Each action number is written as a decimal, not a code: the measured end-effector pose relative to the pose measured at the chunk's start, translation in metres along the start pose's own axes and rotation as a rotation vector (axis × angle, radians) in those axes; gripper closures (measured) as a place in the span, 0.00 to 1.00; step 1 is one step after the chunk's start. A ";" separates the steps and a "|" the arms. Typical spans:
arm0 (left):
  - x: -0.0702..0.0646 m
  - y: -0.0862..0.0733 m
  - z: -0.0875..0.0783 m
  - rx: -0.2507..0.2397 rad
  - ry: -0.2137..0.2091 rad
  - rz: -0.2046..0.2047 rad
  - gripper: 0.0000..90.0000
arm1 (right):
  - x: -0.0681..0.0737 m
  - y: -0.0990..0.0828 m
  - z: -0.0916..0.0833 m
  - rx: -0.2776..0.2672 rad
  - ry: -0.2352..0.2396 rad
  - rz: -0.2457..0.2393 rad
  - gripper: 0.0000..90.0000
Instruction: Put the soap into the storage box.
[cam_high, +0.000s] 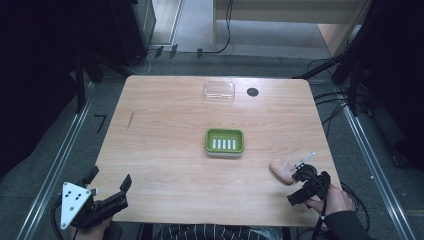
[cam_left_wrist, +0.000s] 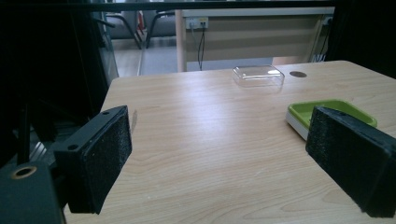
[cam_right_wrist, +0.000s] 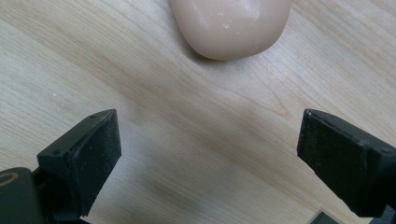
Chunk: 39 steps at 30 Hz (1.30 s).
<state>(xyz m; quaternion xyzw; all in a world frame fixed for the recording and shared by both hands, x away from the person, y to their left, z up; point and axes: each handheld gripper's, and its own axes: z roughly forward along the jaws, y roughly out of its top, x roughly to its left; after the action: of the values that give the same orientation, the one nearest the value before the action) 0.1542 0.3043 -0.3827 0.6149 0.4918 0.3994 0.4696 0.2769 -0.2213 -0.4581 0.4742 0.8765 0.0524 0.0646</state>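
With both grippers' jaws spread empty, the right gripper (cam_high: 300, 186), just beside the soap bar (cam_right_wrist: 232, 25), should probably straddle it squarely before closing, the green dish (cam_high: 224, 141) lying beyond the soap.

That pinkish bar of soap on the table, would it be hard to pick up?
Probably a bit. The soap looks smooth and rounded, so it may slip between the hand-held gripper's open pads. It looks solid, likely stiff. Lying flat on the table, it should slide rather than roll.
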 end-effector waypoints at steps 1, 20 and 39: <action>-0.001 0.000 0.000 -0.001 0.000 0.003 0.08 | 0.000 0.000 0.000 0.002 0.001 0.000 0.08; 0.001 -0.001 0.001 0.001 -0.011 0.005 0.08 | 0.000 0.001 -0.003 -0.004 -0.031 -0.014 0.07; -0.001 0.000 0.001 0.003 -0.007 0.011 0.08 | -0.003 0.024 -0.007 -0.050 -0.007 -0.094 0.07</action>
<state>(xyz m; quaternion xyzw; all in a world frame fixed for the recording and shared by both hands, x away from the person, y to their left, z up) 0.1551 0.3033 -0.3830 0.6197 0.4873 0.3990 0.4684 0.2976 -0.2112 -0.4473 0.4309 0.8960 0.0694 0.0817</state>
